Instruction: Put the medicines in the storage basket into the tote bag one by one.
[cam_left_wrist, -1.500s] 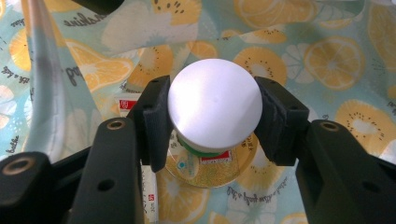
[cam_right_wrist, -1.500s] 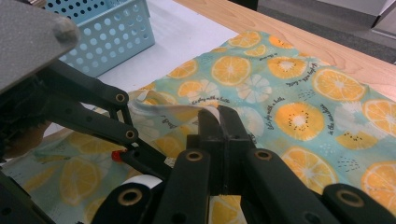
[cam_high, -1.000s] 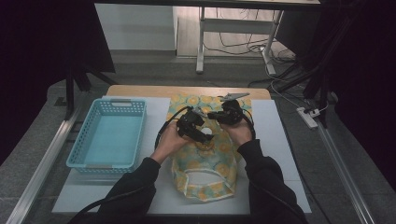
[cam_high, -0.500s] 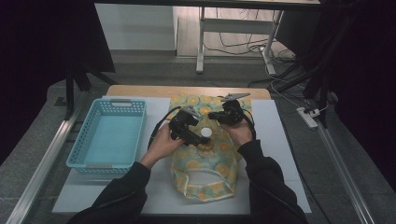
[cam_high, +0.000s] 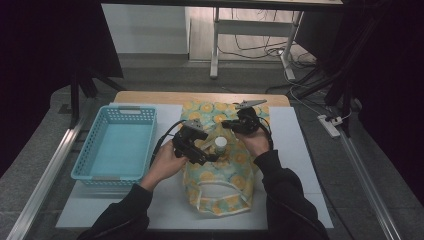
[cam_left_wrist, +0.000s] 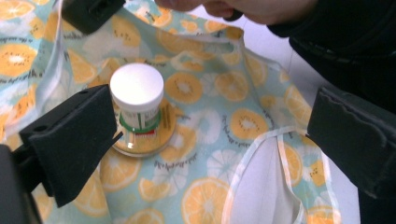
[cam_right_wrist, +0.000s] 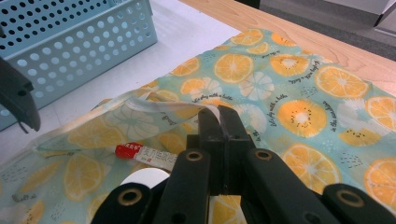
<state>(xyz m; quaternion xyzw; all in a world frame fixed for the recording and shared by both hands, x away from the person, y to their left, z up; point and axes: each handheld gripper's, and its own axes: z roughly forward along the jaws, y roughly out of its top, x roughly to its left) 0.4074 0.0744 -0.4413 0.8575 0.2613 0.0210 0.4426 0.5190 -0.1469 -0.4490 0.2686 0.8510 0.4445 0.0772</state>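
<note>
My left gripper (cam_high: 200, 150) has its jaws wide apart, just been opening, nothing pressed between them. Small white-capped round plastic bottle with a green band (cam_left_wrist: 137, 100) stands upright between and just ahead of them, close beside one jaw in the left gripper view, cap up, long axis vertical. Whether the jaw touches it I can't tell.

My right gripper (cam_right_wrist: 219, 123) has jaws together, clamped on the pale trim of the fruit-print fabric bag, teal with orange slices (cam_right_wrist: 289, 98), holding up an edge at the bag's mouth. A thin white tube with a red end (cam_right_wrist: 144, 154) lies flat in the fold under that lifted edge, red end pointing toward the basket side in the right gripper view, long axis about level.

In the high view the bottle (cam_high: 220, 145) sits on the bag (cam_high: 220, 180) between both hands. Bag lies lengthwise, from the far edge of the counter toward me, with a trimmed opening at my end.

Light-blue perforated plastic basket (cam_high: 117, 147) sits left of the bag, apart from it. All on the white mat over a wooden counter (cam_high: 150, 97).
</note>
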